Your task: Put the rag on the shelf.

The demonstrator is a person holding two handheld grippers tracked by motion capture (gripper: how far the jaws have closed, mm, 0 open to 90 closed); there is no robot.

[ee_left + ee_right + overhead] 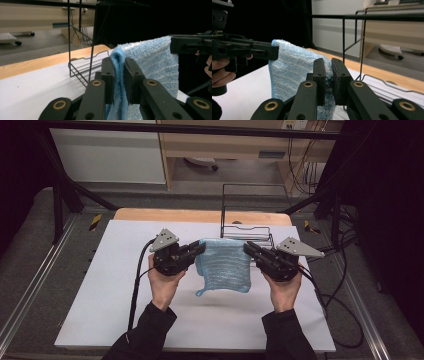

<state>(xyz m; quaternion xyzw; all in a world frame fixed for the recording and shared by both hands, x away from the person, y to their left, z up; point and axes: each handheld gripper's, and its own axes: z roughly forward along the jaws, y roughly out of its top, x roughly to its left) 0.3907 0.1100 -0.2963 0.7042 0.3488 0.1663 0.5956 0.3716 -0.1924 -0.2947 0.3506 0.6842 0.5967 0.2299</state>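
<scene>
Both sets of jaws clamp the blue towel [223, 265]: left gripper [198, 249] and right gripper [248, 248] each pinch a top corner, cloth hanging clear above the white tabletop [100, 295]. I'd keep both level, the top edge taut. Wire rack [247, 215] behind; dim room beyond.

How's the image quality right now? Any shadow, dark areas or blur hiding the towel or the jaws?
High view: even light on the white table, a faint shadow under the hanging blue towel, dark corners. Left gripper view: the towel fold is sharp between the pads, with a black background on the right. Right gripper view: jaws and towel clear, the wire rack slightly soft.
</scene>
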